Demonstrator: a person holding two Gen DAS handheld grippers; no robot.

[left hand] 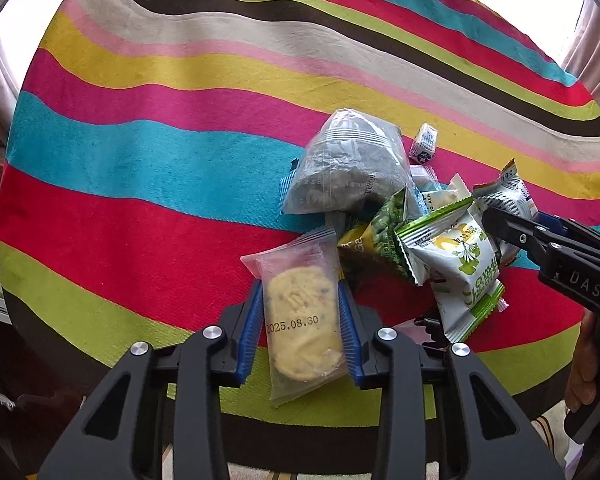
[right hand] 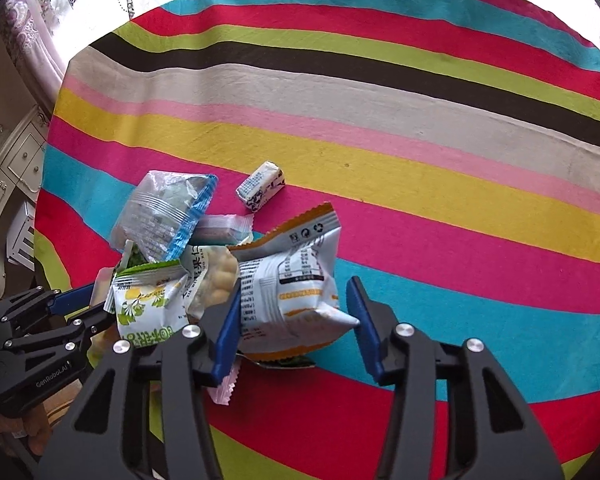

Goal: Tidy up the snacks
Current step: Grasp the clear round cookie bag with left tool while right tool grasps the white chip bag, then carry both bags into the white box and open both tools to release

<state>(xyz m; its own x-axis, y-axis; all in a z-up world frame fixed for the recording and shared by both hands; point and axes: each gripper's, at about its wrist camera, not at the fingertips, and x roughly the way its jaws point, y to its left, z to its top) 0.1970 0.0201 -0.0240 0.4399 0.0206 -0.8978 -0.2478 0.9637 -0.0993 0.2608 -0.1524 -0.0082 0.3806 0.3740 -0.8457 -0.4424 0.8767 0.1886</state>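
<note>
A heap of snack packets lies on a striped cloth (left hand: 160, 160). My left gripper (left hand: 302, 320) is shut on a clear packet with a yellow biscuit (left hand: 300, 312), dated 2025.08.30, at the heap's near left. My right gripper (right hand: 296, 316) is open, its fingers on either side of a white and orange packet (right hand: 292, 292); the left pad touches it, the right pad stands just clear. The right gripper shows in the left wrist view (left hand: 548, 240). A green and white packet (left hand: 456, 264) lies between the two grippers, also in the right wrist view (right hand: 148, 304).
A large clear bag of grey snacks (left hand: 340, 164) tops the heap's far side, also in the right wrist view (right hand: 160, 212). A small white and blue candy (right hand: 260, 184) lies apart behind the heap. A dark green packet (left hand: 380, 236) sits mid-heap. The cloth stretches wide beyond.
</note>
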